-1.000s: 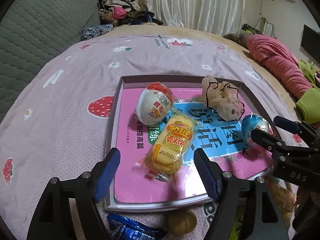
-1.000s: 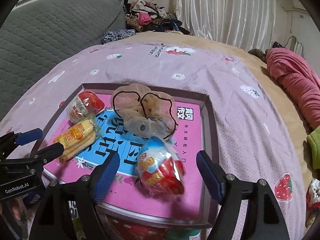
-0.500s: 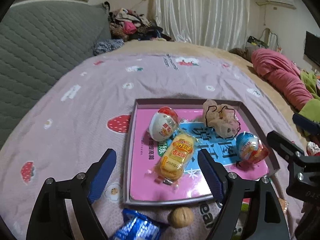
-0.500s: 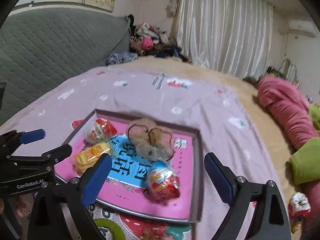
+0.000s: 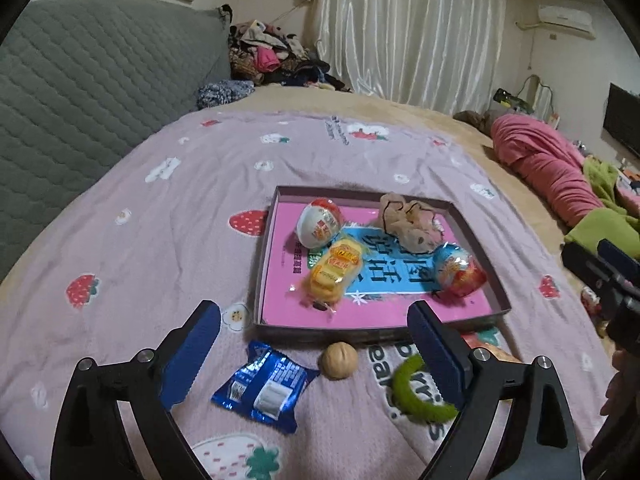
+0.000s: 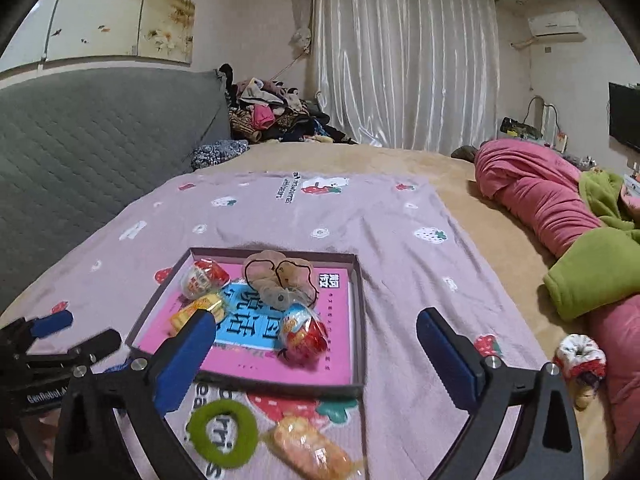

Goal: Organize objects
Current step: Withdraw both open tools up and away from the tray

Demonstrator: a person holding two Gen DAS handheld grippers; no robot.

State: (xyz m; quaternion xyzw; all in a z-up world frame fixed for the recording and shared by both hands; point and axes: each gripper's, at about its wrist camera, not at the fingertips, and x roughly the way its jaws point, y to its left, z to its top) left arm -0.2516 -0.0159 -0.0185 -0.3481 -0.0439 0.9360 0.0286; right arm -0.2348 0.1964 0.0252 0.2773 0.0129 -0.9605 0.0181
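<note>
Left tongs [image 5: 314, 350]: spread wide, empty; blue packet [image 5: 264, 388] and walnut [image 5: 339, 360] between them.
Right tongs [image 6: 316, 354]: spread wide, empty; tray [image 6: 358, 320] ahead.
Right view only: orange wrapped snack [image 6: 310, 448].

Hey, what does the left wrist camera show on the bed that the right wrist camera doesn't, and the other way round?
Only the left wrist view shows the blue snack packet and the walnut, both lying outside the tray.

Only the right wrist view shows the orange wrapped snack by the green ring and the red-and-white scrunchie off the blanket's right edge.

Both show the tray, its two wrapped eggs, yellow cake and beige scrunchie, and the green ring.
</note>
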